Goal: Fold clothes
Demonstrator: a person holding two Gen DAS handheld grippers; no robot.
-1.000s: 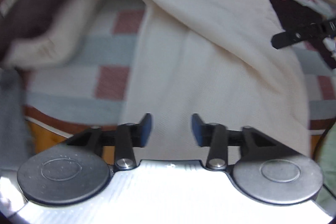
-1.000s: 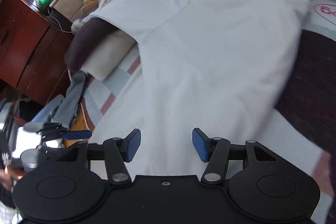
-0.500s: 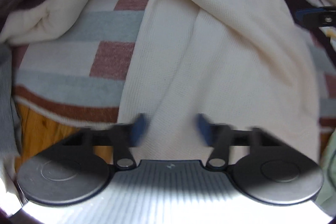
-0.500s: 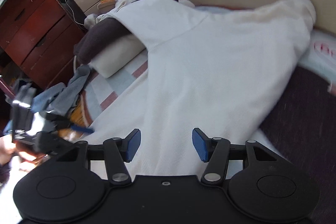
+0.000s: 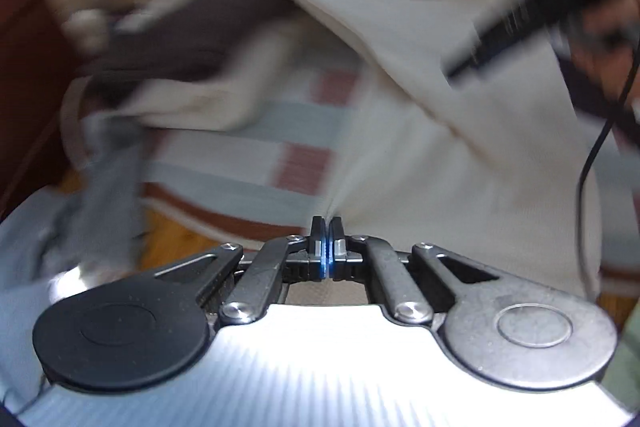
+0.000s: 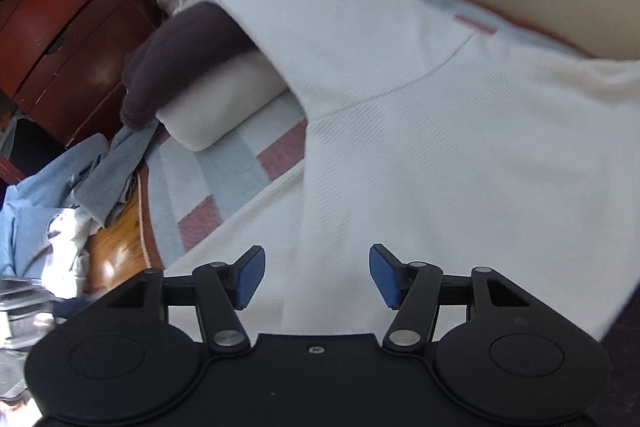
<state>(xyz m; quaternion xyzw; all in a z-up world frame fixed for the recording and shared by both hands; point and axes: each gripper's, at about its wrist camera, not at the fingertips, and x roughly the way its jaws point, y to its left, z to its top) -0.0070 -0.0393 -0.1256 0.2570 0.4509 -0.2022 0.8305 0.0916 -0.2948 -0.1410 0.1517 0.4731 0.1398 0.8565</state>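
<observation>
The left wrist view is heavily motion-blurred across its upper half, where the cream garment (image 5: pixel 460 155) and the checked blanket (image 5: pixel 248 155) smear into streaks, and hard glare whitens the camera housing along the bottom edge. The right wrist view is brighter and mostly sharp, lit by cool daylight, with soft blur at its far right and left edges. Both views bow strongly toward their dark rounded corners.

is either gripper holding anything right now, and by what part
The left gripper is shut on the cream garment, pinching its near edge, by the lower hem corner. The right gripper is open over the cloth, holding nothing.
</observation>
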